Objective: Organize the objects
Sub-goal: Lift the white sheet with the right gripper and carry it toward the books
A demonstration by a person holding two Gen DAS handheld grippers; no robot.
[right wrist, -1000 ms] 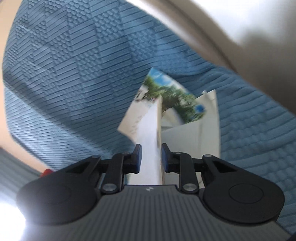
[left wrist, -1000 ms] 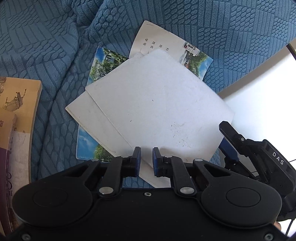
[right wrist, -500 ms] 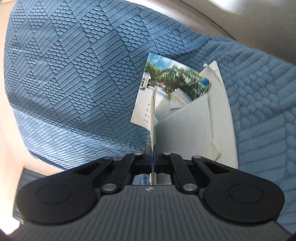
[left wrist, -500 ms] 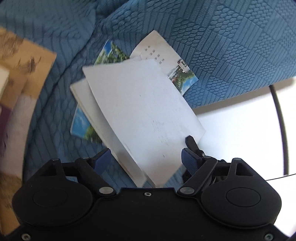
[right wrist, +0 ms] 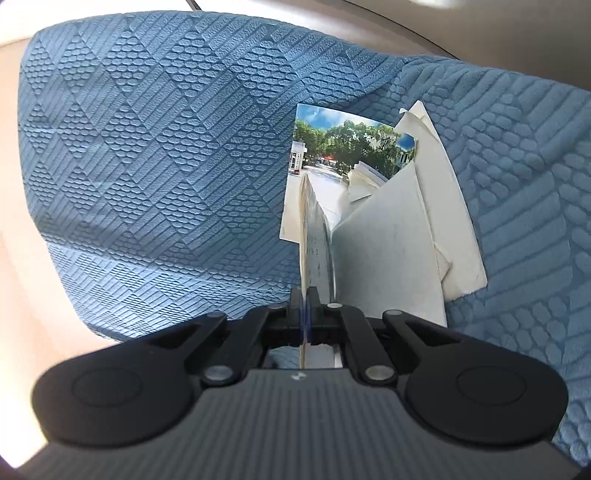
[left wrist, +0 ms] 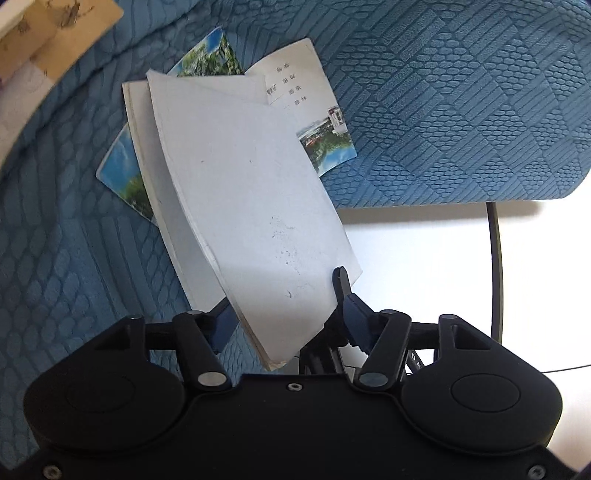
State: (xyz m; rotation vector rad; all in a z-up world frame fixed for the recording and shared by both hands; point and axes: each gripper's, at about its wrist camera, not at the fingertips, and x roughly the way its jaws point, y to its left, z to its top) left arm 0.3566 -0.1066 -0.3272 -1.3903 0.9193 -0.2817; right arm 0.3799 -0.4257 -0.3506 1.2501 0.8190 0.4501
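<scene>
Blue cover [left wrist: 443, 110]: a quilted cloth is lying over the seat, and the loose books are sitting on it near its edge, above a white floor [left wrist: 424, 258].
Booklet [left wrist: 243, 206]: a thin white notebook is lying open and askew on the cloth, its pages fanning up and its near corner hanging out past the cloth's edge.
Photo cover [right wrist: 347, 147]: the booklet's printed cover, trees and sky on it, is being lifted on edge in the right view; in the left view its printed flap [left wrist: 317, 122] is showing beyond the white pages.
Right tongs [right wrist: 306, 299]: these are clamping fully on the edge of the cover, which is running straight up between the pads.
Left tongs [left wrist: 284, 317]: the jaws have just been narrowing from a wider gape; they are standing about half open, with the booklet's near corner between them, and the pads are not seeming to press it.
Other books [left wrist: 48, 33]: a tan-covered pile is lying at the far left, blurred, well apart from the booklet.
Done, as I judge it: only the cover is being gripped; nothing is looking tidied yet.
Left, as I judge it: closing the booklet, squaring it, and placing it with the pile.
</scene>
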